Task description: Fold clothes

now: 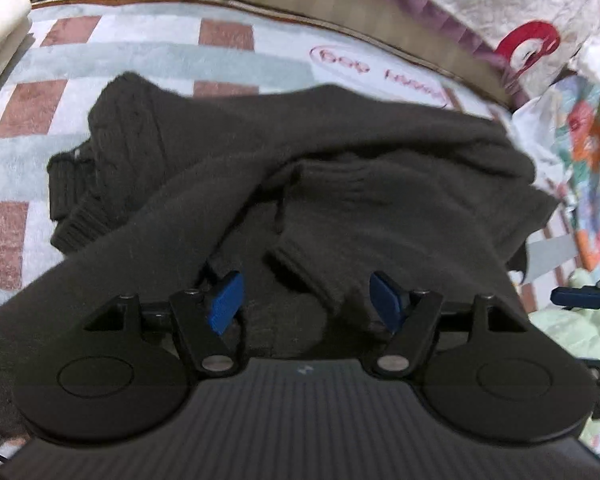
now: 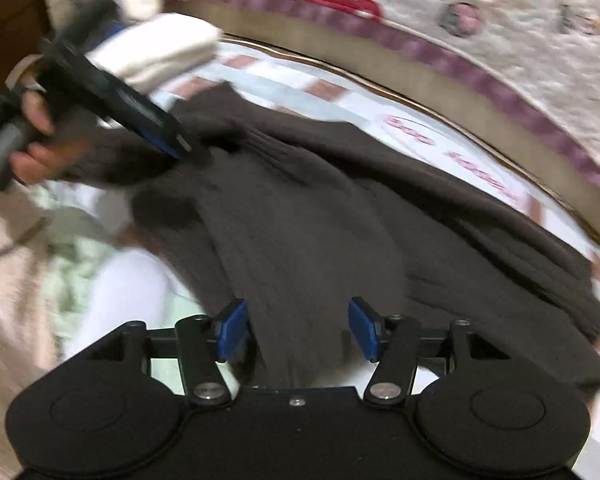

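A dark brown knit sweater lies crumpled on a checked blanket. Its ribbed collar and cuff sit at the left, and one sleeve is folded across the body. My left gripper is open just above the sweater, with a sleeve cuff lying between its blue pads. In the right wrist view, my right gripper is open over the sweater, and a band of fabric runs between its pads. A hand holds the left gripper, whose tip touches the sweater's far edge.
A folded white cloth rests at the blanket's far left corner. A quilted cover with red motifs lies beyond a brown bed edge. Floral fabric and pale green cloth border the sweater.
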Motion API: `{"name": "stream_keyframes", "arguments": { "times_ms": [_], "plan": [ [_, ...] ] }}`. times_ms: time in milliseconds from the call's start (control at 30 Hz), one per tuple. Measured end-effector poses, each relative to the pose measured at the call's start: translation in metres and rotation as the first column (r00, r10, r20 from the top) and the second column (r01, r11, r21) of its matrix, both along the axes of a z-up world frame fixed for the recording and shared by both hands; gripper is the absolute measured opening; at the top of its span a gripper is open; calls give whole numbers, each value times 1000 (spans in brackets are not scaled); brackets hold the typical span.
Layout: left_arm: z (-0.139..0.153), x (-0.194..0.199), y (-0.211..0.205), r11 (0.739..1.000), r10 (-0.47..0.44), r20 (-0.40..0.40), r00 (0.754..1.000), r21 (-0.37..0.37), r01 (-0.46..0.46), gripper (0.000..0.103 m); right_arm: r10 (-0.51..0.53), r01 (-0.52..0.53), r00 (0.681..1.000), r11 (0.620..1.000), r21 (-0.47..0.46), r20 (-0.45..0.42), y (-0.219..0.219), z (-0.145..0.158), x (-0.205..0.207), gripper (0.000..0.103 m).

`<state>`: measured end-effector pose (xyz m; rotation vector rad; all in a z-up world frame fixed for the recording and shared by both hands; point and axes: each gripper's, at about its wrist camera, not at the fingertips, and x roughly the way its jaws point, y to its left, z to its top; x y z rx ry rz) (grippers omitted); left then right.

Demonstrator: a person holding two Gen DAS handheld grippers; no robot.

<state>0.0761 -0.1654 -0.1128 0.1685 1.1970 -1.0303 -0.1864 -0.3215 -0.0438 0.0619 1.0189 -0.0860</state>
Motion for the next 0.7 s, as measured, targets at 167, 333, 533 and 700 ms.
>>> {"name": "stream_keyframes", "arguments": {
  "times_ms": [167,333,533,700],
  "plan": [
    [-8,1,-2,1000,-8,-39,999,-13,7,69,47,-48,999,998,32,11,4,-31,33,67],
    [-1,-4,-3,1000,8,119,993,7,-9,66,47,-50,998,997,-63,-43,9,-74,67,62],
    [26,-18,5,1000,-1,439,899,26,-11,66,-146,152,980,988,-35,137,-18,-21,7,10],
    [32,-14,11,995,8,550,835,81,-62,67,-507,522,846,851,-56,167,-43,29,-84,10]
  ]
}}
